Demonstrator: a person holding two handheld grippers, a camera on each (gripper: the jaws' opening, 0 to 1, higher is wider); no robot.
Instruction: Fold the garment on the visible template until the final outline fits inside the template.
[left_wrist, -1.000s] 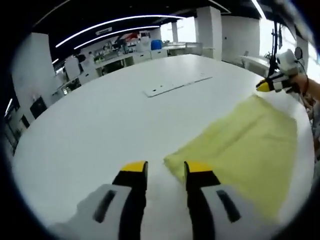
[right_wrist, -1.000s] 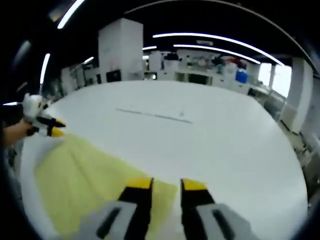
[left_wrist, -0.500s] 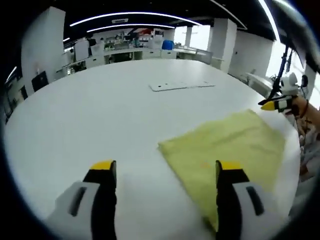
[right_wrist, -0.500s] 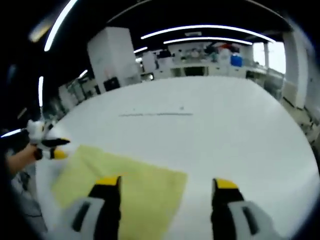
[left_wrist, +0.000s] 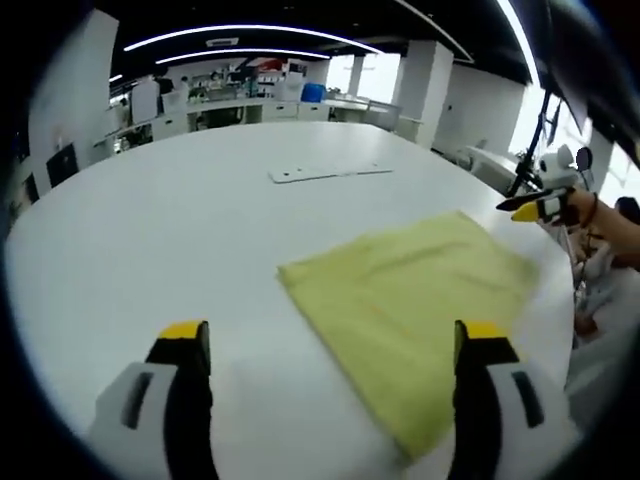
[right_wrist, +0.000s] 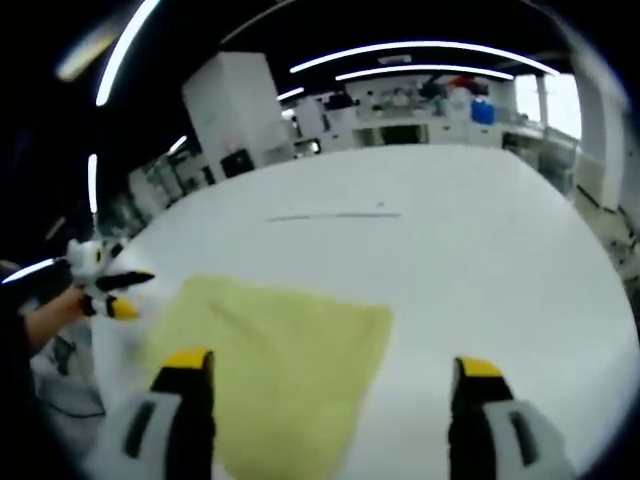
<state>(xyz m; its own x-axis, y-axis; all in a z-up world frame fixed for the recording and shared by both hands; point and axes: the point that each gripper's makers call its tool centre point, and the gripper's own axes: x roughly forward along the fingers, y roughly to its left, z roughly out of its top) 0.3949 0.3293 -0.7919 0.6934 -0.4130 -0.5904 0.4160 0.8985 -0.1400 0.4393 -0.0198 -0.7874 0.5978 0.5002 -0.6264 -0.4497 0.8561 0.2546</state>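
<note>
Both grippers now spread wide, flat soft yellow garment (left_wrist: 410, 315) released

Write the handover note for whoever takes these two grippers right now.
Left gripper: open, holding nothing, above the near edge of the yellow garment.
Right gripper: open, holding nothing, above the garment's other end.
The garment lies flat on the white table as a folded rectangle, touched by neither gripper.
A flat white template lies farther across the table, apart from the garment.
Done: garment appears folded.
Left: I cannot tell if it fits the template; check it against the outline.
</note>
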